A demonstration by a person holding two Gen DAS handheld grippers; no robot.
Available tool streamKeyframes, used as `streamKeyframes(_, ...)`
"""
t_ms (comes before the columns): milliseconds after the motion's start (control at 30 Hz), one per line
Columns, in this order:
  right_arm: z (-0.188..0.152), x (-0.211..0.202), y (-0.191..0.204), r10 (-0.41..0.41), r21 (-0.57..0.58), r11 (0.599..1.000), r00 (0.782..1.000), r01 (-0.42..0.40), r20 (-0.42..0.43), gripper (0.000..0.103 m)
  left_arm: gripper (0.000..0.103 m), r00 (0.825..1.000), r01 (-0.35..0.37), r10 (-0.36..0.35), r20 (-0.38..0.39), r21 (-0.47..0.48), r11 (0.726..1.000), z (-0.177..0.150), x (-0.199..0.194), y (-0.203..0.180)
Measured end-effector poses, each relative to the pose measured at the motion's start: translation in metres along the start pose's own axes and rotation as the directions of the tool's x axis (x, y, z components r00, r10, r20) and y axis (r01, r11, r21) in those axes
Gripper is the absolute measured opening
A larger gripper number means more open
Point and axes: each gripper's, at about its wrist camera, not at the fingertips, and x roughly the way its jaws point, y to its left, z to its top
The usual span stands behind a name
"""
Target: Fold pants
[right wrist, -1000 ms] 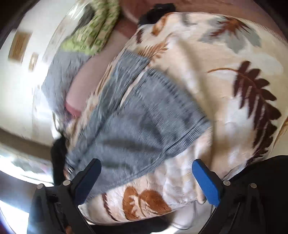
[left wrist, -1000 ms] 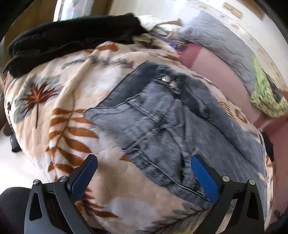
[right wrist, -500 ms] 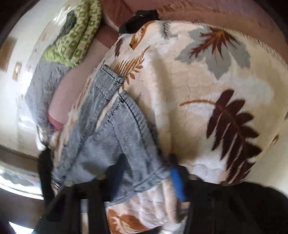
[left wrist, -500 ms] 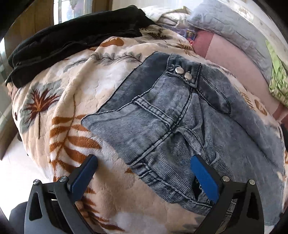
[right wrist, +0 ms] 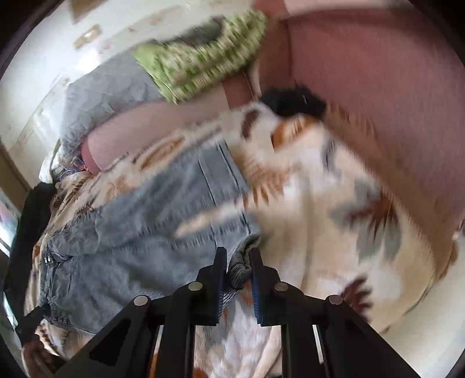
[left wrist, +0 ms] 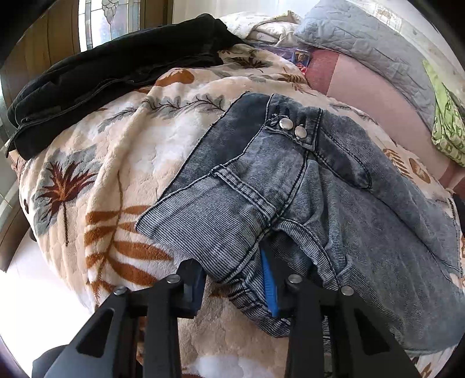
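Observation:
Grey-blue jeans [left wrist: 290, 180] lie on a leaf-print blanket [left wrist: 116, 151], waist snaps facing up. My left gripper [left wrist: 232, 270] is at the near waist edge. Its jaws are closing, and a fold of the denim is pinched between the blue pads. In the blurred right wrist view the jeans [right wrist: 130, 232] stretch away to the left over the blanket [right wrist: 319, 232]. My right gripper [right wrist: 238, 256] holds a bunched leg end raised off the blanket, its jaws still closing on the denim.
A black garment [left wrist: 116, 67] lies at the far left of the bed, below a wood-framed window [left wrist: 116, 20]. A grey quilted pillow [left wrist: 363, 37] and a green patterned cloth [left wrist: 447, 122] sit at the back right on a pink sheet [right wrist: 377, 72]. The bed edge and pale floor [left wrist: 29, 290] are at lower left.
Both grippers went from wide open to pinching denim. The left one edged onto the waist edge. The right one closed on the leg end, rolled and rose with it.

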Motion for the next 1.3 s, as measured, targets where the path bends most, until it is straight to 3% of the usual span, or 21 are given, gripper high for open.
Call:
streamKeyframes(100,-0.004,0.009,-0.004,-0.057,-0.018,0.998,0.998,0.056,-0.014,0.016,0.036,1.000,-0.011,0.011,0.019,0.019,1.000,-0.004,-0.002,-0.002)
streamKeyframes(167,-0.022,0.042,-0.022,-0.088,-0.001,0.996,0.985,0.089,-0.147,0.018,0.036,1.000,-0.009,0.009,0.020,0.021,1.000,-0.008,-0.006,-0.003)
streamKeyframes(233,-0.041,0.068,-0.043,-0.092,0.052,0.992,0.955,0.112,-0.283,0.023,0.038,1.000,-0.007,0.006,0.008,0.028,1.000,-0.008,-0.008,-0.004)
streamKeyframes(267,-0.046,0.070,-0.052,-0.074,0.081,0.992,0.953,0.102,-0.294,0.034,0.038,1.000,-0.004,0.004,-0.002,0.029,1.000,-0.008,-0.009,-0.003)
streamKeyframes(300,-0.046,0.062,-0.058,-0.067,0.108,0.989,0.959,0.100,-0.275,0.052,0.038,1.000,0.006,-0.005,-0.014,0.019,1.000,-0.007,-0.011,-0.001)
streamKeyframes(367,-0.039,0.049,-0.063,-0.088,0.126,0.984,0.964,0.122,-0.250,0.068,0.039,0.999,0.025,-0.025,-0.021,0.009,1.000,-0.004,-0.019,0.001)
streamKeyframes(467,-0.014,0.024,-0.059,-0.065,0.127,0.988,0.985,0.086,-0.157,0.069,0.040,0.999,0.043,-0.044,0.011,0.018,0.999,0.003,-0.037,-0.001)
streamKeyframes(567,0.016,0.022,-0.036,-0.018,0.082,0.996,0.995,0.026,-0.101,0.076,0.060,0.997,0.046,-0.049,0.062,0.060,0.997,0.010,-0.055,-0.009)
streamKeyframes(633,0.034,0.040,-0.017,-0.012,0.036,0.999,0.995,0.015,-0.100,0.076,0.070,0.993,0.029,-0.039,0.114,0.083,0.996,0.013,-0.063,-0.013)
streamKeyframes(700,0.046,0.073,-0.005,-0.020,-0.003,1.000,0.990,0.020,-0.139,0.076,0.071,0.993,-0.010,-0.003,0.120,0.103,0.995,0.014,-0.062,-0.015)
streamKeyframes(767,0.048,0.106,-0.001,-0.072,-0.039,0.997,0.977,0.065,-0.202,0.076,0.071,0.996,-0.035,0.026,0.088,0.099,0.994,0.014,-0.053,-0.012)
streamKeyframes(833,0.042,0.147,0.005,-0.107,-0.070,0.993,0.949,0.090,-0.295,0.076,0.071,0.999,-0.037,0.034,0.042,0.067,0.997,0.012,-0.040,-0.004)
streamKeyframes(867,0.037,0.155,0.006,-0.090,-0.073,0.995,0.942,0.069,-0.323,0.067,0.071,0.999,-0.034,0.033,0.018,0.061,0.998,0.011,-0.030,-0.002)
streamKeyframes(900,0.032,0.163,0.014,-0.080,-0.095,0.994,0.937,0.050,-0.339,0.049,0.071,0.997,-0.045,0.051,-0.059,0.093,0.995,0.010,-0.010,-0.002)
streamKeyframes(933,0.030,0.159,0.018,-0.115,-0.138,0.988,0.942,0.075,-0.315,0.047,0.069,0.993,-0.049,0.059,-0.101,0.101,0.994,0.009,-0.001,-0.001)
streamKeyframes(967,0.030,0.155,0.025,-0.138,-0.180,0.980,0.946,0.087,-0.294,0.032,0.069,0.994,-0.040,0.049,-0.093,0.090,0.995,0.007,0.005,0.003)
streamKeyframes(1000,0.030,0.151,0.031,-0.149,-0.208,0.974,0.949,0.091,-0.279,0.030,0.065,0.995,-0.049,0.057,-0.079,0.095,0.994,0.006,0.004,0.002)
streamKeyframes(1100,0.040,0.132,0.047,-0.252,-0.325,0.925,0.959,0.199,-0.130,0.028,0.050,0.995,-0.077,0.086,-0.058,0.147,0.986,0.002,-0.001,-0.005)
streamKeyframes(1167,0.043,0.130,0.047,-0.289,-0.334,0.909,0.954,0.249,-0.076,0.027,0.049,0.994,-0.090,0.099,-0.047,0.166,0.982,-0.001,-0.003,-0.008)
streamKeyframes(1267,0.033,0.172,0.032,-0.275,-0.332,0.926,0.926,0.182,-0.258,0.032,0.050,0.994,-0.087,0.096,-0.052,0.155,0.984,-0.002,-0.006,-0.007)
streamKeyframes(1300,0.034,0.169,0.028,-0.249,-0.306,0.936,0.940,0.172,-0.234,0.042,0.052,0.994,-0.078,0.088,-0.063,0.149,0.986,-0.001,-0.009,-0.006)
